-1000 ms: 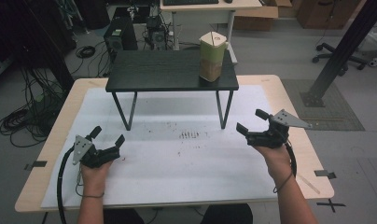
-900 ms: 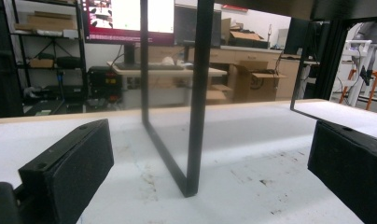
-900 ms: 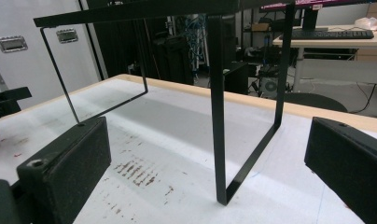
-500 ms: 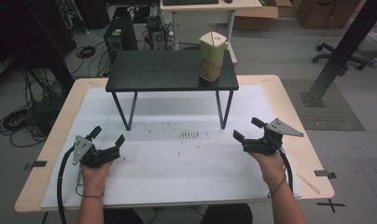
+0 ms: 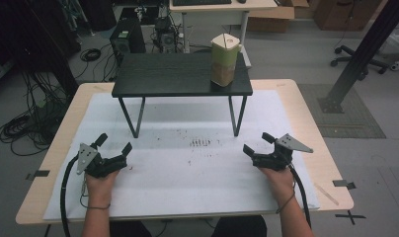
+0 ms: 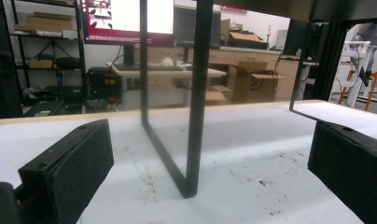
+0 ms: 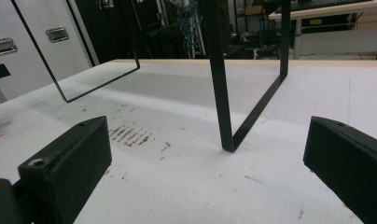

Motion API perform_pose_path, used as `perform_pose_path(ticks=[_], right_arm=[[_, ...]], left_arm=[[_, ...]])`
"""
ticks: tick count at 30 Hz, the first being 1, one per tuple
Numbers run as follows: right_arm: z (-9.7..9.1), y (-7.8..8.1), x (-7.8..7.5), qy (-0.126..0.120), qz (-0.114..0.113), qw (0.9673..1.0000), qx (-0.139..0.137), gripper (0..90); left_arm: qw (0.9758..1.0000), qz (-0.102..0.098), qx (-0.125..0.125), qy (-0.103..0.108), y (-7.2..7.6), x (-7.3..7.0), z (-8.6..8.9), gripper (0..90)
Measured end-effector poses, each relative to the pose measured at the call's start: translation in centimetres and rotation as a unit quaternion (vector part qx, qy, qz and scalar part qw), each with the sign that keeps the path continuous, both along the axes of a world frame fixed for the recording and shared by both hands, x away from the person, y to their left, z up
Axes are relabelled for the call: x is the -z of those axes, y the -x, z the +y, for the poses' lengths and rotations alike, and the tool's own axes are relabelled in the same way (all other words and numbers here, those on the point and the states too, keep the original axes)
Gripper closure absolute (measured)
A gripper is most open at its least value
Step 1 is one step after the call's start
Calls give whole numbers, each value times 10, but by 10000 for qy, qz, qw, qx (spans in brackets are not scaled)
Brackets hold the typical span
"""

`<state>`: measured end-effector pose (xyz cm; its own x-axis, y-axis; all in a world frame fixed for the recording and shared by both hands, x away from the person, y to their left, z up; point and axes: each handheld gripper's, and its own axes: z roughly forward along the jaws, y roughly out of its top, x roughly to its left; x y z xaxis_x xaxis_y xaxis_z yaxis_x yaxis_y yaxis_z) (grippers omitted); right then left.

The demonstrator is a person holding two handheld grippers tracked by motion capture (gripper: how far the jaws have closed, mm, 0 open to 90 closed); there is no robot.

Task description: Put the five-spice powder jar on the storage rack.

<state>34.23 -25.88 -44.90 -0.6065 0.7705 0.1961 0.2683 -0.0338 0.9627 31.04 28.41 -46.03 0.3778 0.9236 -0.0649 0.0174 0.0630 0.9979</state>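
High view: left gripper (image 5: 113, 143), right gripper (image 5: 257, 143) low over white mat (image 5: 197, 168), jaws wide apart, empty.

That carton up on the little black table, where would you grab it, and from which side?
Probably round the carton's straight body, below the folded top, coming level from the person's side. It stands upright near the black table's right front edge. The right gripper is nearer, its jaws open.

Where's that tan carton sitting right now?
In the high view, the carton stands upright on the right end of the black stand, at the table's far side, well beyond both grippers.
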Motion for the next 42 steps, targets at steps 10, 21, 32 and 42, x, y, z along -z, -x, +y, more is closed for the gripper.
perform_pose_path(ticks=[10,21,32,42], right_arm=[[1,6,10,-88,-188,9998,54,11],[4,9,10,91,-312,9995,17,11],[4,9,10,82,-369,9993,-38,10],[4,11,10,46,-383,9993,24,10]], left_arm=[[10000,-6,10,5,0,0,0,4],[10000,-1,6,-27,0,0,-1,4],[10000,18,24,-13,-1,0,-1,4],[10000,29,46,2,-1,1,0,4]])
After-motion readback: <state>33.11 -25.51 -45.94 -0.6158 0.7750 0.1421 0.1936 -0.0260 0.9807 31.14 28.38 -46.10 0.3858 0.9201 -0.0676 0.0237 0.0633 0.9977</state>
